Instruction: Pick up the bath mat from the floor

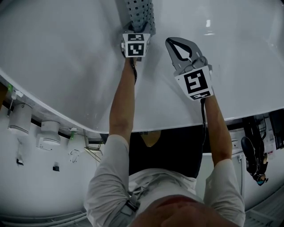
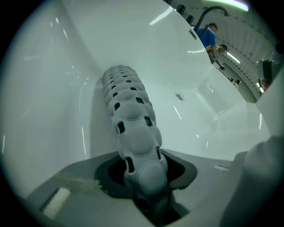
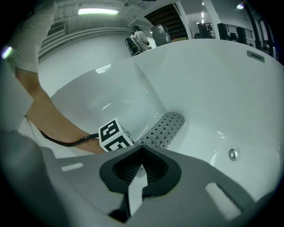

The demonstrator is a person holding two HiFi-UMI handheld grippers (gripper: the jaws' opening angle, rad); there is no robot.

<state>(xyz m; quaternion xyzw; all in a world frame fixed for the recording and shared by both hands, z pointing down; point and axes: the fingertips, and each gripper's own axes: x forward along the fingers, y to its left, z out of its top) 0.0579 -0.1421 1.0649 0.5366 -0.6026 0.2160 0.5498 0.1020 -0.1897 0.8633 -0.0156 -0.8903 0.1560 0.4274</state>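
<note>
A grey perforated bath mat, rolled into a long tube, lies inside the white bathtub. My left gripper reaches down to its near end. In the left gripper view the mat runs away from me along the tub wall, and my left gripper is shut on its bumpy near end. My right gripper hovers beside it to the right, shut with nothing held. In the right gripper view its tips meet, and the mat lies beyond, apart from them.
The tub's rim curves across below my arms. A round drain fitting sits on the tub floor at the right, and another fitting shows on the far wall. A dark faucet and people are beyond the far rim.
</note>
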